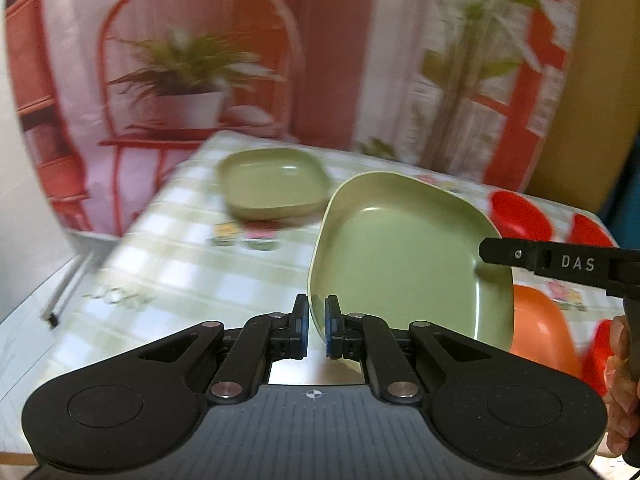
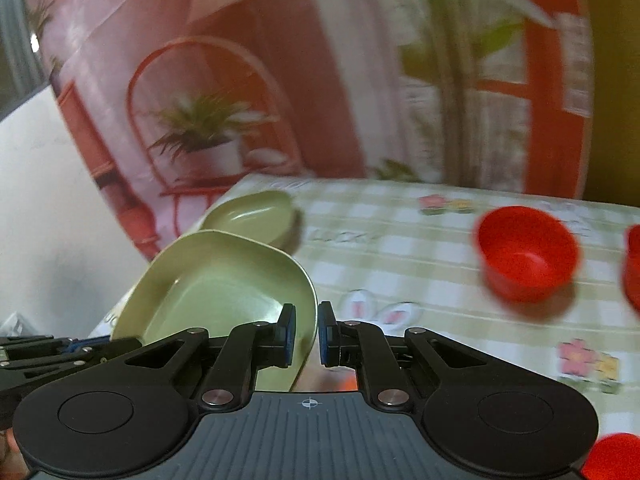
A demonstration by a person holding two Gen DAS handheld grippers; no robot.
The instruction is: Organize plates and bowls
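A green square plate [image 1: 404, 256] is held tilted above the checked tablecloth [image 1: 168, 248]. My left gripper [image 1: 316, 328] is shut on its near-left rim. My right gripper [image 2: 307, 334] is shut on the opposite rim of the same plate [image 2: 224, 280]; its finger [image 1: 516, 255] shows at the right of the left wrist view. A second green plate [image 1: 276, 182] lies flat at the table's far left corner and also shows in the right wrist view [image 2: 252, 212].
Red bowls [image 2: 528, 254] stand on the right part of the table, with more at the right edge [image 2: 634, 268] and bottom right [image 2: 612, 456]. An orange bowl [image 1: 544, 328] sits under the held plate. A printed backdrop [image 1: 320, 60] hangs behind the table.
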